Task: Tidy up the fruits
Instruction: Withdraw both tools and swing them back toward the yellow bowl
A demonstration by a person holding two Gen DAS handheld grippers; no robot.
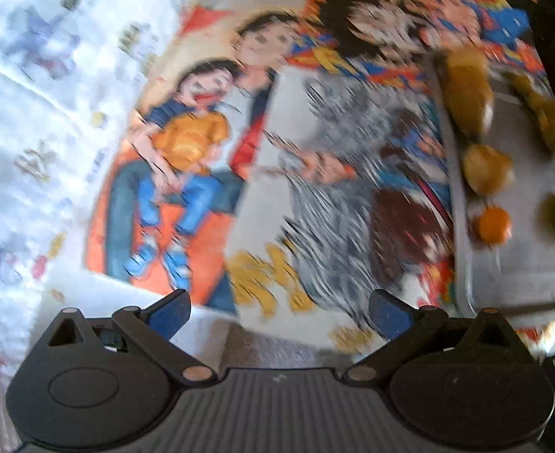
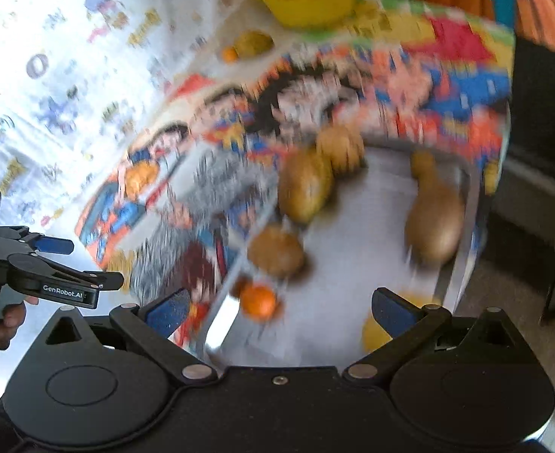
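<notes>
**Both claws empty above a tray of fruit**

Blurred views from two handheld claws over a worktop (image 1: 31, 120) spread with a white patterned cloth and a bright cartoon print. Right claw (image 2: 279, 311): jaws spread wide, nothing between them, hovering over a grey tray (image 2: 353, 204). In the tray: a small orange (image 2: 259, 302) near the left rim, several brown-green fruits (image 2: 275, 251) above it, a pear-shaped one (image 2: 434, 222) at the right side, something yellow (image 2: 375, 334) partly hidden behind the right finger. Left claw (image 1: 279, 311): also wide open and empty, over the print, with the tray off to its right. Farther back, a loose orange and a greenish fruit (image 2: 252, 43) near a yellow bowl (image 2: 307, 0).

Likely next: choosing one fruit. Best to slow until the view steadies, centre the jaws on a single piece, come down from above, and close gently on the widest part without nudging neighbours.
</notes>
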